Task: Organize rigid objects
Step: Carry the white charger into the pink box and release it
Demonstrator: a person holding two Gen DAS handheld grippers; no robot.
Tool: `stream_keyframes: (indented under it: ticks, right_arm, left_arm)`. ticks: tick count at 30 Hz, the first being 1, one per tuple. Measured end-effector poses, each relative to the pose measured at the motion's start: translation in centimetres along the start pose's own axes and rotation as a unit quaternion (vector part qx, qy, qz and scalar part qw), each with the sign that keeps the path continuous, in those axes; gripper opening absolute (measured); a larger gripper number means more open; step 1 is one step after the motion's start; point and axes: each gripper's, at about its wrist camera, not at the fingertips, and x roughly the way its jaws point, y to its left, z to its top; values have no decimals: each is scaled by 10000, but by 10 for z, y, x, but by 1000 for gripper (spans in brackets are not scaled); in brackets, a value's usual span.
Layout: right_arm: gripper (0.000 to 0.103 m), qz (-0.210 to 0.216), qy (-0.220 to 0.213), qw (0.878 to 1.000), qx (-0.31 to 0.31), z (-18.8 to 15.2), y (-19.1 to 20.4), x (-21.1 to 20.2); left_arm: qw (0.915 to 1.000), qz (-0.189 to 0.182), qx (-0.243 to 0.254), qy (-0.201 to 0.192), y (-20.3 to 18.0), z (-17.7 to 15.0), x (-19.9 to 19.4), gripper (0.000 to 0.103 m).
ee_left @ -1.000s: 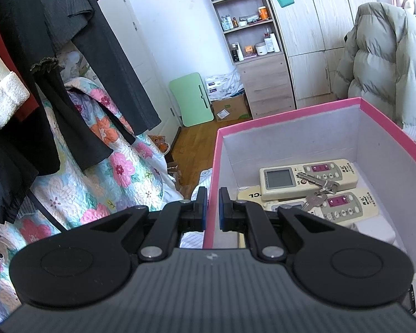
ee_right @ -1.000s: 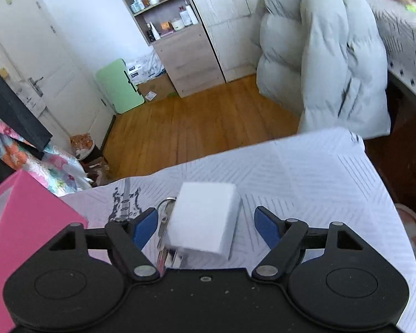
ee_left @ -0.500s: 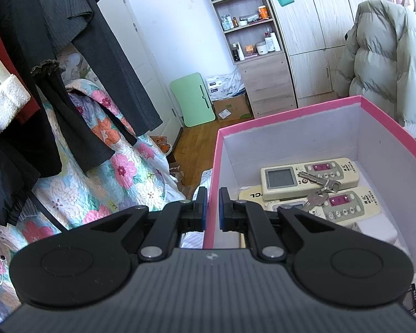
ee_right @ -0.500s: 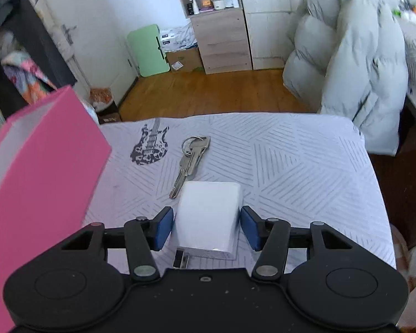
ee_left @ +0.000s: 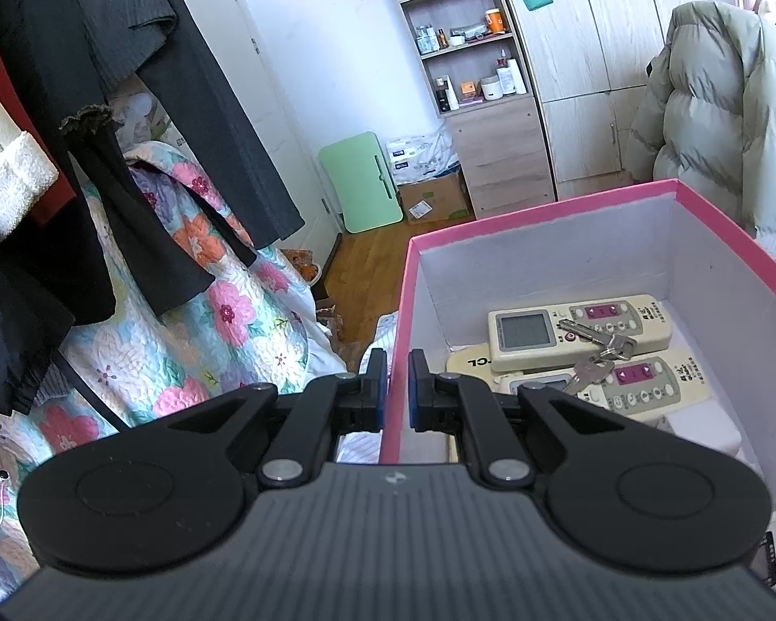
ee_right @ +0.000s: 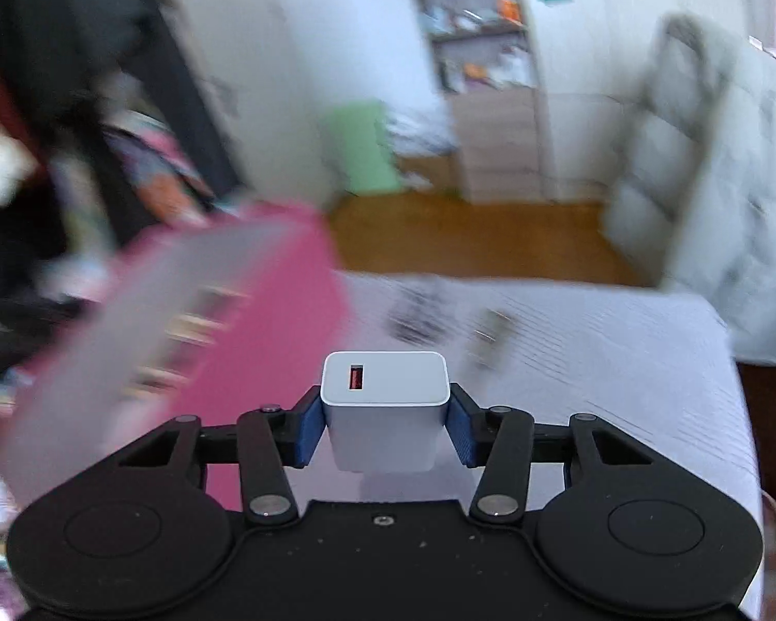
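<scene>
Remotes point(ee_left: 579, 326), two; key bunches point(ee_left: 595, 346), two.

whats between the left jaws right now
The pink box's near wall stands between the left gripper's closed jaws, seen in the left wrist view.

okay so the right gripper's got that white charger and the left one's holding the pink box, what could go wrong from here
1. The right gripper pinches the white charger only by its smooth sides, jaws just closing; moving this fast, it might slip.
2. The pink box wall stands tall, gripped by the left gripper; the charger could clip the rim.
3. Dropped in, it may land on the keys atop the remotes.
</scene>
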Motion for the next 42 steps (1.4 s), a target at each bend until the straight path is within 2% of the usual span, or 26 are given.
stream_keyframes:
  ticks: [4, 6, 9, 13, 18, 22, 23, 28, 30, 34, 37, 40, 42]
  right_arm:
    - [54, 779, -324, 9954, -464, 17, 41, -36]
    - [54, 1239, -215, 9895, -715, 23, 62, -38]
    - [54, 1622, 214, 9792, -1204, 27, 94, -24]
    - [54, 1730, 912, 9641, -1797, 25, 123, 10]
    - [54, 1377, 1650, 9474, -2374, 27, 140, 57]
    - [54, 1245, 2278, 9320, -2530, 22, 143, 82]
    - [54, 1228, 2301, 9306, -2568, 20, 146, 86]
    - [57, 1274, 2137, 9456, -2095, 19, 148, 94]
    - [63, 1351, 1942, 9521, -1938, 20, 144, 92]
    - [67, 1296, 1029, 9550, -2460, 21, 140, 56]
    - [69, 1318, 354, 9624, -2348, 27, 120, 23]
    - [79, 929, -322, 9719, -2141, 29, 88, -1]
    - [79, 574, -449, 9789, -1911, 29, 63, -1]
  left_arm:
    - [10000, 12, -80, -21, 2, -1, -1, 8]
    - [10000, -8, -81, -7, 2, -1, 0, 8]
    - [9999, -12, -111, 72, 2, 0, 2, 8]
    - [9998, -1, -110, 183, 3, 1, 5, 6]
    - [9998, -13, -122, 177, 4, 1, 5, 5]
    - [9997, -46, -186, 116, 4, 1, 4, 4]
    - [9997, -54, -193, 104, 4, 1, 4, 4]
    - [9997, -64, -208, 97, 4, 1, 3, 4]
    - [9997, -53, -197, 99, 3, 0, 2, 4]
    - [9998, -43, -195, 90, 3, 0, 2, 5]
    - [9998, -25, -158, 101, 3, 1, 2, 5]
    - [9998, -16, -147, 116, 2, 1, 2, 5]
    - [9998, -6, -140, 118, 2, 2, 1, 5]
